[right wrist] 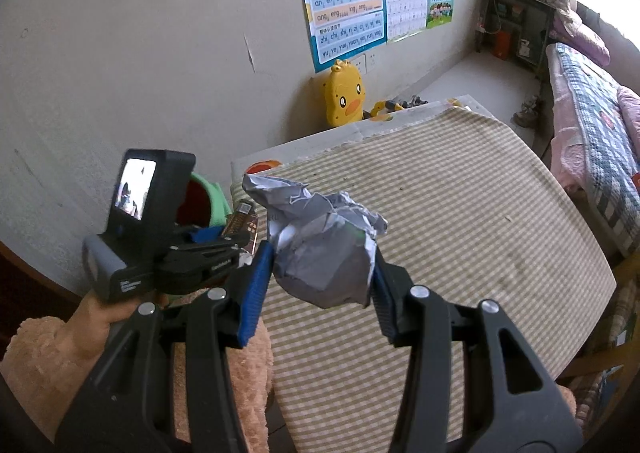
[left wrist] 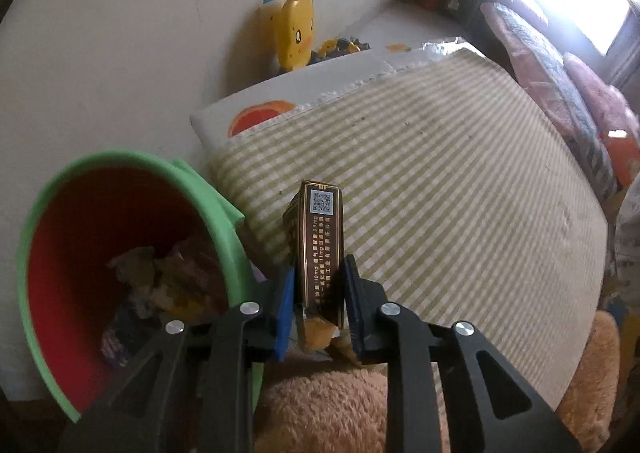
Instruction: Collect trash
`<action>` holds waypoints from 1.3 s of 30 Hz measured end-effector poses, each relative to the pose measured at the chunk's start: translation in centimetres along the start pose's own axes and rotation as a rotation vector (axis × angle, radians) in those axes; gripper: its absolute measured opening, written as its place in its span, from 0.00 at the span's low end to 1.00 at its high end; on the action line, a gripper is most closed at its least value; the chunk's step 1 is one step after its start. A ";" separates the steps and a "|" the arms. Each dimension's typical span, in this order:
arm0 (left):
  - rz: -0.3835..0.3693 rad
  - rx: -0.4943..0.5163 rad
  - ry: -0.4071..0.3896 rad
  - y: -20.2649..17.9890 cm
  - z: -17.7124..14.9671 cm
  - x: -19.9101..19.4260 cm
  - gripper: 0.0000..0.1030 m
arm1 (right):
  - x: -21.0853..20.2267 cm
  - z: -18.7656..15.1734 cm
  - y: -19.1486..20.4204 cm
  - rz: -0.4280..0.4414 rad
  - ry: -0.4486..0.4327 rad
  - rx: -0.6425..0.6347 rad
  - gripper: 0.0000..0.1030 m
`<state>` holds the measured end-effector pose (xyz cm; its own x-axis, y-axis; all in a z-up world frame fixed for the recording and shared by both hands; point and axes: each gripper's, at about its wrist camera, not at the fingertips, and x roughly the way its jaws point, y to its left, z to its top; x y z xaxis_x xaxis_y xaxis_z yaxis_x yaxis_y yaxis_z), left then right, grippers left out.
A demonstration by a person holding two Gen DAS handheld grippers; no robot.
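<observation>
Clamping a dark cigarette box (left wrist: 322, 249) upright between the pads of the left hand-held gripper (left wrist: 318, 293), just beside the red bin (left wrist: 80, 237) at the striped tabletop (left wrist: 460, 173) edge. Gripping crumpled paper (right wrist: 324, 245) in the right hand-held gripper (right wrist: 322, 269), hovering over that tabletop.

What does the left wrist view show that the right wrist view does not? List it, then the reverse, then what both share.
Only the left wrist view: the trash inside the bin, and the left gripper shut on the dark box seen close up.
Only the right wrist view: the right gripper shut on the crumpled paper, and the hand holding the left tool.
Both: the striped tablecloth, the yellow duck toy and the wall posters.
</observation>
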<state>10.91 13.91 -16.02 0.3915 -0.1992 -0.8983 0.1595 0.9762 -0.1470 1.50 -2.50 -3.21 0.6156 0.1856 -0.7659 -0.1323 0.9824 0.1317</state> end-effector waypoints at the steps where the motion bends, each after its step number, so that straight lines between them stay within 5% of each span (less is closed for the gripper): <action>1: -0.012 -0.018 -0.021 0.4 -0.1 -0.5 0.19 | 0.0 0.1 0.1 0.000 -0.002 -0.005 0.44; 4: -0.034 -0.100 -0.133 2.1 -0.9 -4.1 0.19 | 0.4 0.5 1.0 0.016 0.002 -0.027 0.44; 8: 0.059 -0.194 -0.233 5.4 -2.2 -8.0 0.19 | 1.4 1.2 3.6 0.070 0.007 -0.078 0.44; 15: 0.251 -0.336 -0.251 11.8 -4.9 -10.7 0.22 | 5.2 3.2 10.2 0.237 0.039 -0.164 0.44; 18: 0.297 -0.369 -0.276 13.1 -5.6 -11.6 0.66 | 6.7 3.7 12.7 0.280 0.058 -0.217 0.49; 20: 0.310 -0.387 -0.321 13.4 -5.9 -12.6 0.72 | 7.6 4.0 13.7 0.276 0.059 -0.231 0.61; 23: 0.301 -0.376 -0.333 12.8 -5.8 -13.2 0.73 | 7.3 4.2 13.5 0.271 0.048 -0.209 0.62; 27: 0.256 -0.308 -0.403 9.6 -5.6 -14.6 0.78 | 4.3 4.3 10.3 0.179 -0.050 -0.159 0.74; 30: 0.220 -0.219 -0.489 5.8 -5.0 -16.0 0.93 | 2.0 4.3 6.9 0.098 -0.104 -0.107 0.81; 34: 0.138 -0.101 -0.618 -0.4 -3.9 -17.8 0.92 | -1.8 3.8 1.4 -0.047 -0.167 -0.030 0.90; 39: 0.053 -0.071 -0.721 -5.9 -2.6 -19.6 0.92 | -6.2 2.7 -3.8 -0.175 -0.254 0.036 0.95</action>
<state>-0.10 12.25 1.36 0.9009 -0.1342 -0.4128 0.0736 0.9845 -0.1594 0.29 -7.30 2.71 0.8017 0.0086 -0.5977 0.0173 0.9991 0.0377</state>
